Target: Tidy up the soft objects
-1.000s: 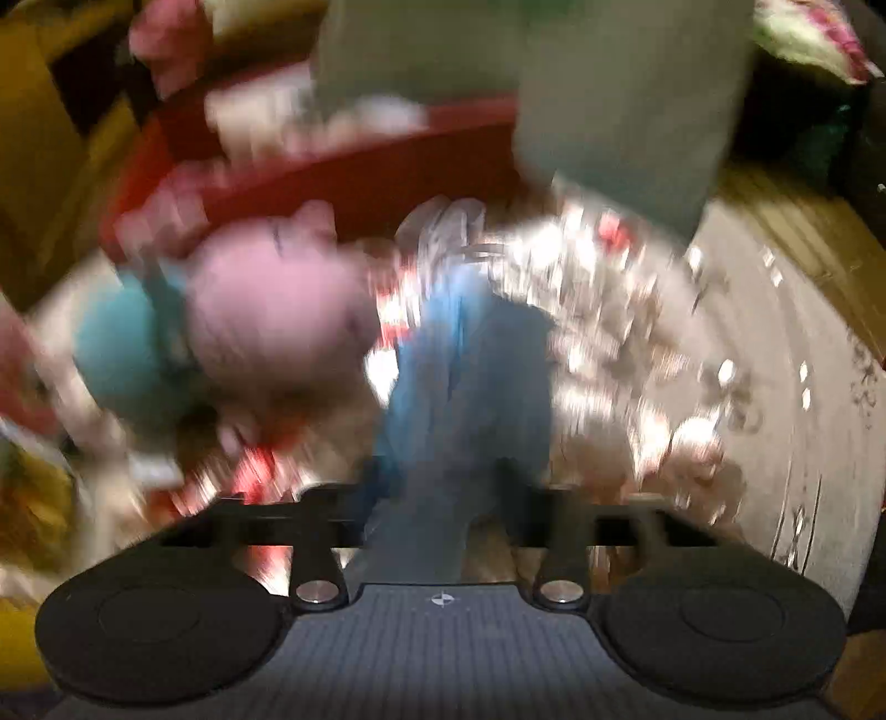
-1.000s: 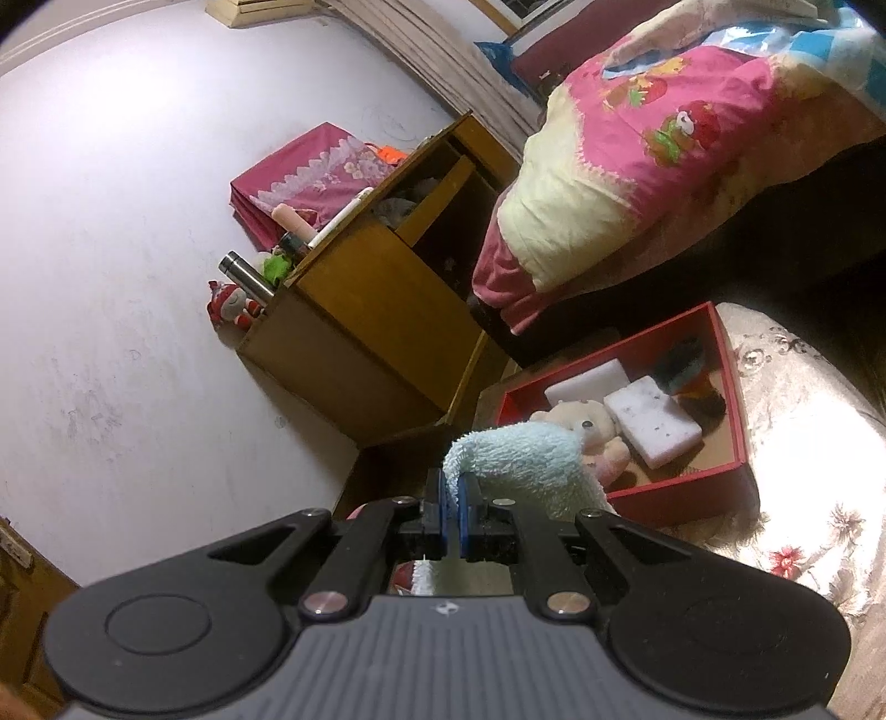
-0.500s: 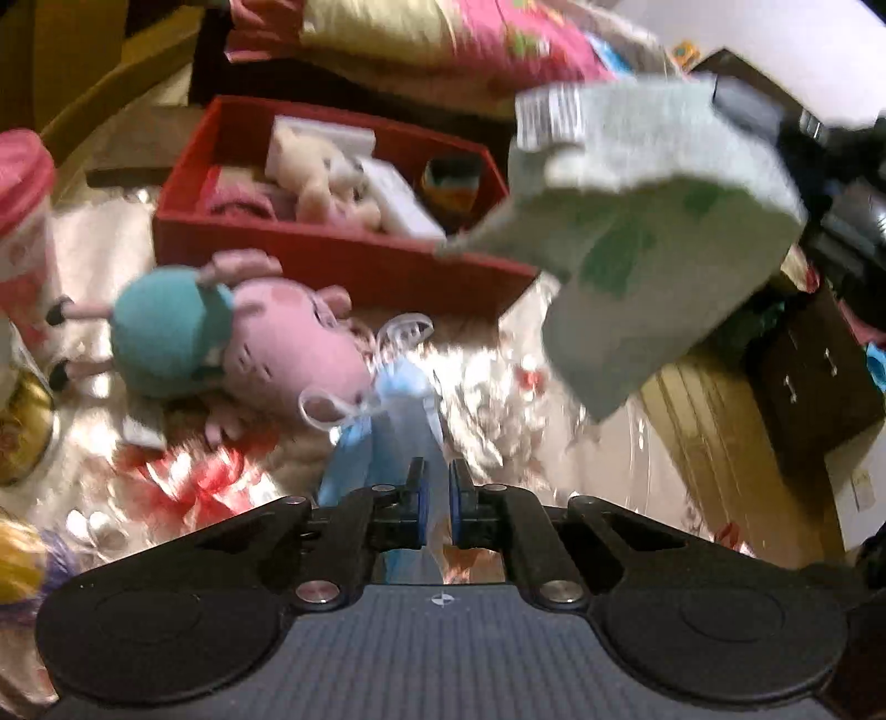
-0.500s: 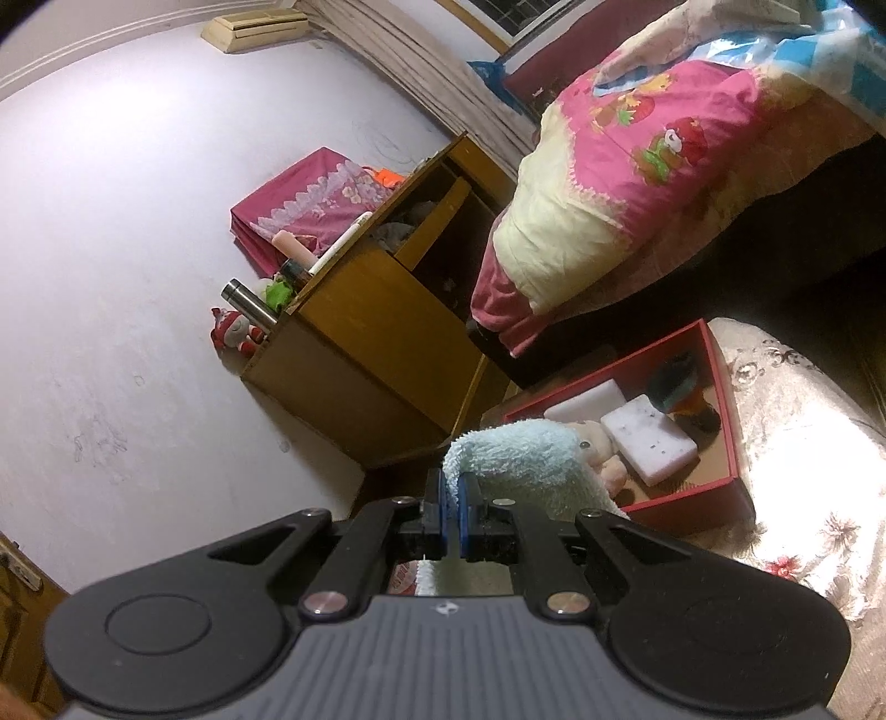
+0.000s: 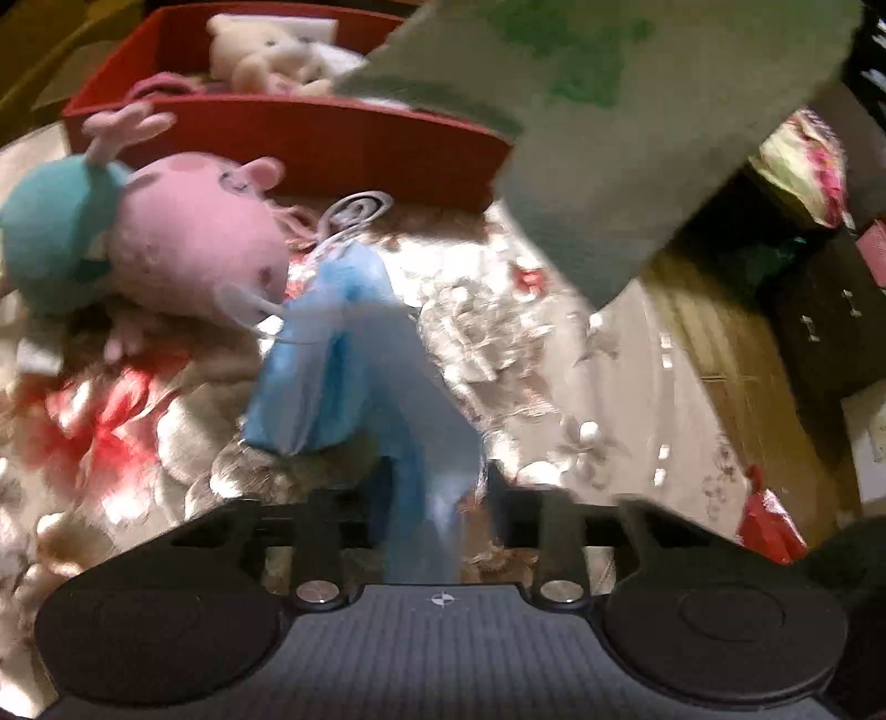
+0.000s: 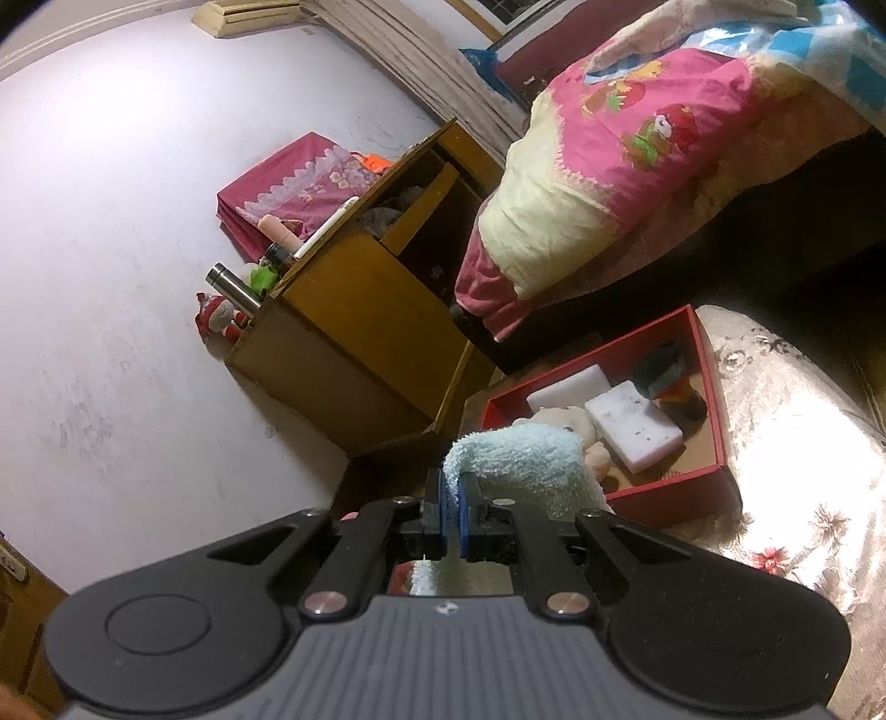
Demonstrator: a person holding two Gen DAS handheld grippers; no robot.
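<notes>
Pinching a pale green towel between its blue pads, the right hand-held gripper holds it up over the near end of the red box, which sits on a floral-covered tabletop. In the left wrist view the left hand-held gripper is pressed together on a blue face mask, whose far end and ear loops lie against a pink pig plush. A beige teddy lies inside the box.
</notes>
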